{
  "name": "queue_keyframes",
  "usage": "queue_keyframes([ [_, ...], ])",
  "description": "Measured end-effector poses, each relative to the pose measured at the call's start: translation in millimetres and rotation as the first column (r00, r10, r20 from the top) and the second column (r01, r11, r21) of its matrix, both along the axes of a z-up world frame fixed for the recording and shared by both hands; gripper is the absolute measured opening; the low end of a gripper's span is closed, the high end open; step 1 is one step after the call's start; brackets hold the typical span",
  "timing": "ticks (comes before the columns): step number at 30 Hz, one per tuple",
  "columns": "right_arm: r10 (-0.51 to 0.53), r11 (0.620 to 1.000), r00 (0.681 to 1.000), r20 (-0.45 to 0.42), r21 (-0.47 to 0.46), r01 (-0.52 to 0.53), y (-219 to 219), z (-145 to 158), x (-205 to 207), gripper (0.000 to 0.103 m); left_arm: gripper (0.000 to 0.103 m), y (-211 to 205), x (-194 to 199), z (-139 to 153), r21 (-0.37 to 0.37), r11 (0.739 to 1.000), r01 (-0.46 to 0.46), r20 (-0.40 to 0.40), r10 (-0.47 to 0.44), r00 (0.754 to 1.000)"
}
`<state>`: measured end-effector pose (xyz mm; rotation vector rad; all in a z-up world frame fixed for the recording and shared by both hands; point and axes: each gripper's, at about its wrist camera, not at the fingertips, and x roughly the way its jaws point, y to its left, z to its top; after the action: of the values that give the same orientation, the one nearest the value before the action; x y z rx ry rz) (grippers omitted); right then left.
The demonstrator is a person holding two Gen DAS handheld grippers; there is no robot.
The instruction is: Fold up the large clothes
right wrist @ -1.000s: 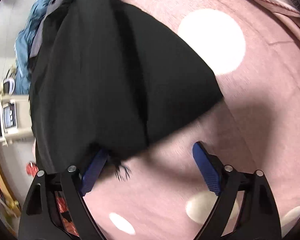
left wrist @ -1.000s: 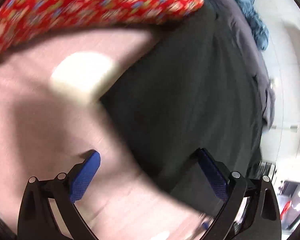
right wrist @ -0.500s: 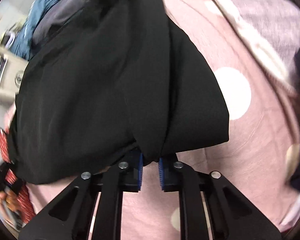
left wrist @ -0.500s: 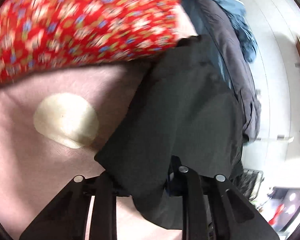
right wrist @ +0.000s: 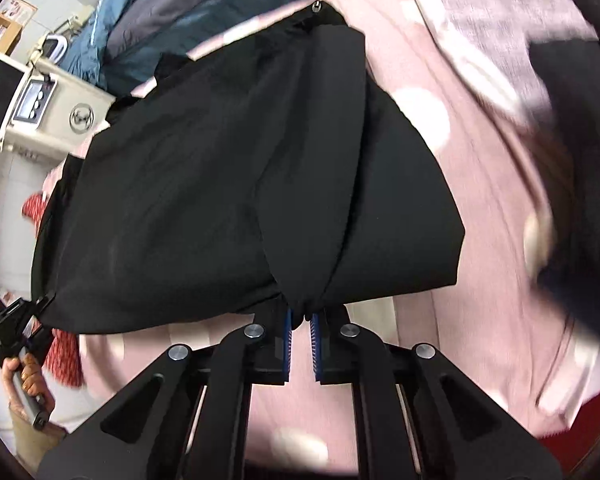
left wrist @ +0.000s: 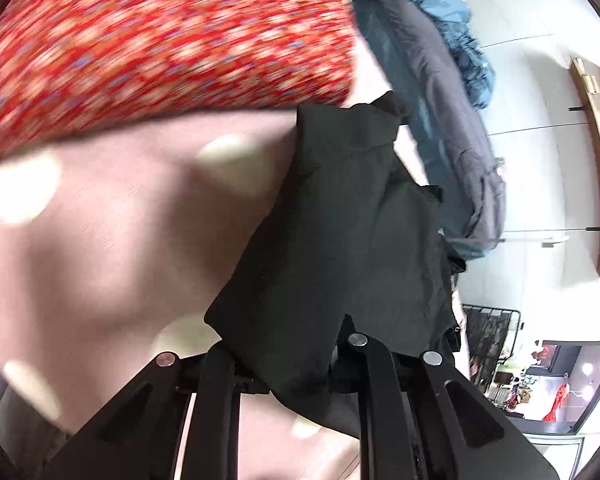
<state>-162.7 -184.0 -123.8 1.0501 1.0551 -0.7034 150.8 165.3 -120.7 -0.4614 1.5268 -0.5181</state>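
Black garment [right wrist: 236, 184], thin, limp, light, lifted off pink spotted bed [right wrist: 480, 184]. Right tool [right wrist: 300, 338] pinched tight on bunched hem; left tool [left wrist: 292, 364] clamped on opposite edge. Judged slippery; grip corners, keep span taut.

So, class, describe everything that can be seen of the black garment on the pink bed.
The black garment is plain, matte, thin woven-looking cloth, creased into soft folds, with a small metal snap at its far edge. It drapes over the pink dotted bedcover. The right tool pinches its bunched near edge; the left tool grips another edge, its pads hidden under the cloth.
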Motion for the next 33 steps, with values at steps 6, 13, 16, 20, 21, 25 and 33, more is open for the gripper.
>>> queue_keyframes([
  [6,0.023,0.987,1.0,-0.021,0.162,-0.019,21,-46,-25,0.013,0.019,39,-13,-60,0.003,0.984,-0.179,-0.193,0.176,0.965],
  [13,0.069,0.985,0.997,-0.033,0.163,-0.063,26,-49,-36,0.055,0.06,5,-4,-51,0.147,0.988,0.042,-0.052,-0.034,0.998],
  [16,0.072,0.982,0.997,-0.017,0.177,-0.068,25,-46,-56,0.066,0.075,18,2,-39,0.206,0.978,0.034,0.01,-0.037,0.999],
  [20,0.023,0.985,1.0,-0.013,0.172,-0.021,23,-51,-92,0.07,0.081,55,13,-29,0.224,0.975,-0.001,0.031,-0.006,0.999],
  [21,0.003,0.982,1.0,0.011,0.189,-0.005,21,-53,-99,0.07,0.081,65,13,-30,0.21,0.978,-0.002,0.017,-0.002,1.0],
  [25,-0.162,0.935,0.968,0.194,0.345,0.088,20,-69,-125,0.071,0.081,78,6,-33,0.151,0.989,-0.007,-0.014,0.009,1.0],
  [33,-0.49,0.821,0.796,0.355,0.494,0.285,32,-110,-131,0.074,0.086,36,-41,-77,-0.159,0.973,-0.165,-0.225,0.127,0.966],
])
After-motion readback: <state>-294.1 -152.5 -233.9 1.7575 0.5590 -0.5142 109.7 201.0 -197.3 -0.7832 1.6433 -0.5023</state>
